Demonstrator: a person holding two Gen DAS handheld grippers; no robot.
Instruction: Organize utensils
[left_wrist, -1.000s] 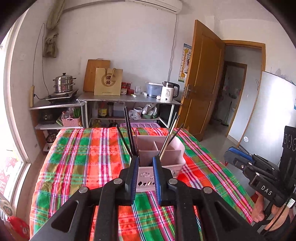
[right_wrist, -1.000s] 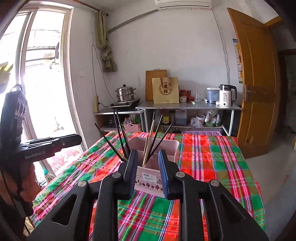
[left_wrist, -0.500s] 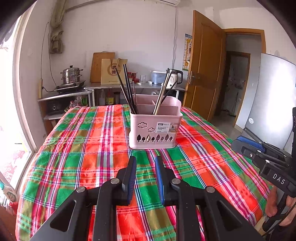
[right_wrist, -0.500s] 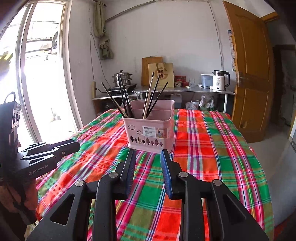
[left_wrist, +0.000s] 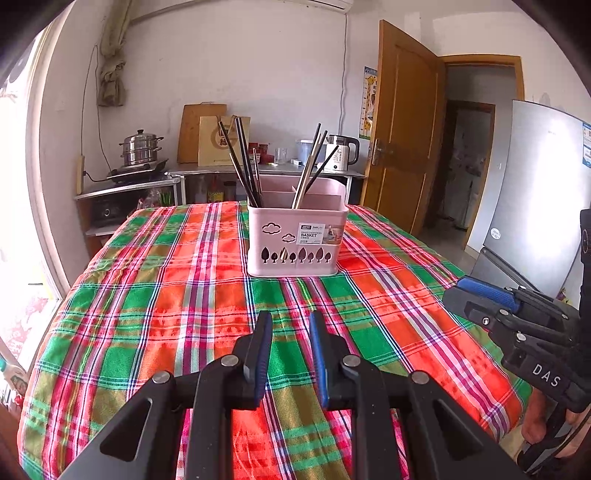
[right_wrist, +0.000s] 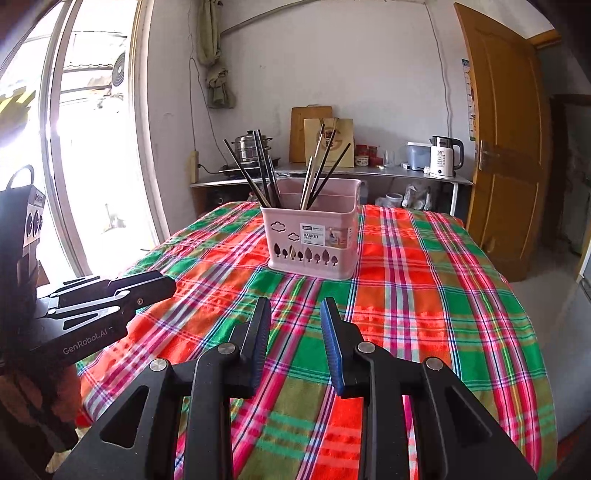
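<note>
I have both grippers low over the near edge of the surface (left_wrist: 118, 332), which is covered in a red and green plaid cloth. My left gripper (left_wrist: 290, 325) has its fingers (left_wrist: 258, 354) narrowly parted with nothing between them. My right gripper (right_wrist: 295, 314) has its fingers (right_wrist: 334, 343) a little wider apart, also empty. In the left wrist view I see the right gripper (left_wrist: 484, 291) off the right edge, with part of a hand under it; in the right wrist view the left gripper (right_wrist: 144, 286) sits near the left edge.

The pink utensil basket (left_wrist: 297, 240) stands upright toward the far edge, about midway across, well apart from both grippers. It has a label and tree-shaped cutouts on its front wall. Dark chopsticks (left_wrist: 243, 166) lean out of its left compartment, and a second bunch of chopsticks (left_wrist: 312, 166), some pale and some dark, leans out of a compartment nearer the middle. The right side of the basket looks empty as far as I can tell.
</note>
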